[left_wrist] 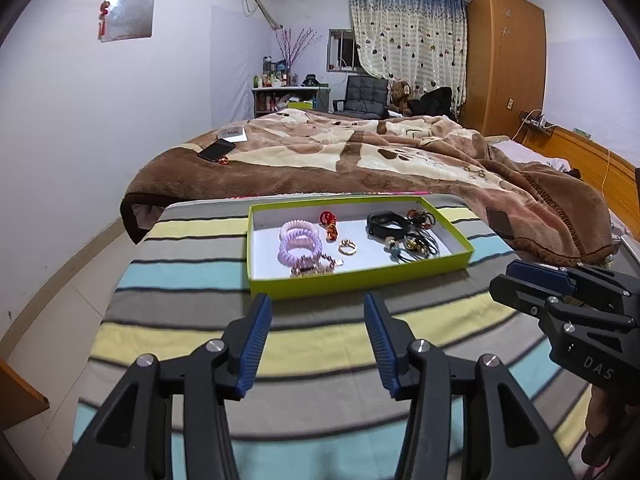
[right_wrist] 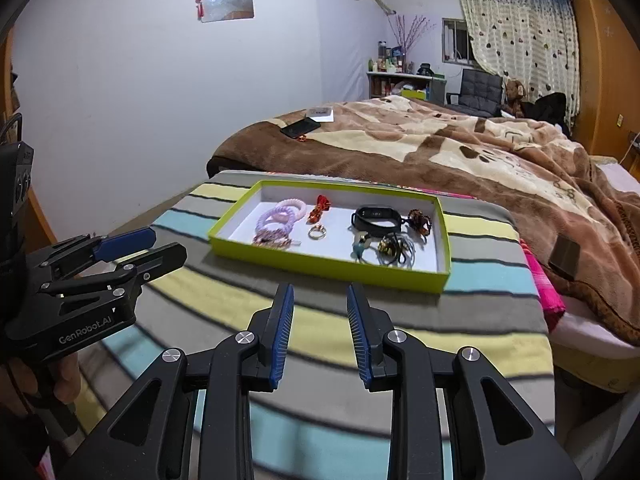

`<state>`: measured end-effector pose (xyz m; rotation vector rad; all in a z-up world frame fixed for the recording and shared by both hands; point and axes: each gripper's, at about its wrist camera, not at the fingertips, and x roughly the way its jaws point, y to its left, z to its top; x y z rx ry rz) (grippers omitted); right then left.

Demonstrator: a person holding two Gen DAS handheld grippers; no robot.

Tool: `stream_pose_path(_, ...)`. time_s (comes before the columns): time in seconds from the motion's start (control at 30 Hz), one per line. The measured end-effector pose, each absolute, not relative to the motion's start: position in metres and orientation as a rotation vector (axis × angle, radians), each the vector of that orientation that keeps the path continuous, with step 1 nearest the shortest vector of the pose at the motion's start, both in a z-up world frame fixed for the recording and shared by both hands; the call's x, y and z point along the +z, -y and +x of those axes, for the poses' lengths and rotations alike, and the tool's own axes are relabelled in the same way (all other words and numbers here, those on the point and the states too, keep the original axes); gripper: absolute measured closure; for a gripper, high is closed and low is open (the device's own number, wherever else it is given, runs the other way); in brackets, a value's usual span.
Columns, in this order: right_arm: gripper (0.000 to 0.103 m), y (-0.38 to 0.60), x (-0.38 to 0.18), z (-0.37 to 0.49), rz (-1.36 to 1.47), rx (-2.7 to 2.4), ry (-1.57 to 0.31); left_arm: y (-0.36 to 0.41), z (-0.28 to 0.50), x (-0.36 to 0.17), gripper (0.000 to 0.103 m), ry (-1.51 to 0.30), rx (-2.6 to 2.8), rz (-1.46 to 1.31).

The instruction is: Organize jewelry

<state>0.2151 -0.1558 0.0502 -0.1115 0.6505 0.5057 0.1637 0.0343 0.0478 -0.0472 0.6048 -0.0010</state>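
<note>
I hold my left gripper [left_wrist: 318,308] low over the striped cloth [left_wrist: 192,320] with its jaws spread and empty, and ahead of its tips sits the green tray [left_wrist: 356,280], where everything already lies: the purple coil hair ties [left_wrist: 298,242] ahead and a little left, then the gold ring [left_wrist: 347,247] nearly dead ahead, then the black wristband [left_wrist: 384,226] and dark hair bands [left_wrist: 420,245] off to the right. My right gripper [right_wrist: 320,300] hangs level beside it, jaws also parted on nothing but narrower, short of the tray's near rim, so I judge both are poised to pick and sort
</note>
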Motion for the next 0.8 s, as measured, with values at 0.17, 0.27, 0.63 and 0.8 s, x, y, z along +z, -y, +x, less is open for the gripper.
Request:
stream_pose_path(0.17, 0.074, 0.165, 0.054, 0.18, -0.096, 0.508, -0.616, -0.028, 0.136, 0.05, 0.052, -0.586, 0.004, -0.046)
stream_pose_path(0.27, 0.074, 0.17, 0.055, 0.159, -0.101, 0.5, -0.598, -0.022, 0.122, 0.052, 0.052, -0.568, 0.006, -0.032)
stream_pose_path(0.63, 0.073, 0.184, 0.052, 0.119, -0.072, 0.453, -0.568, -0.009, 0.081, 0.052, 0.052, -0.521, 0.011, -0.016)
stream_pose_path(0.8, 0.073, 0.191, 0.048, 0.105, -0.055, 0.442, -0.574, -0.006, 0.064, 0.045, 0.052, -0.523, 0.005, -0.013)
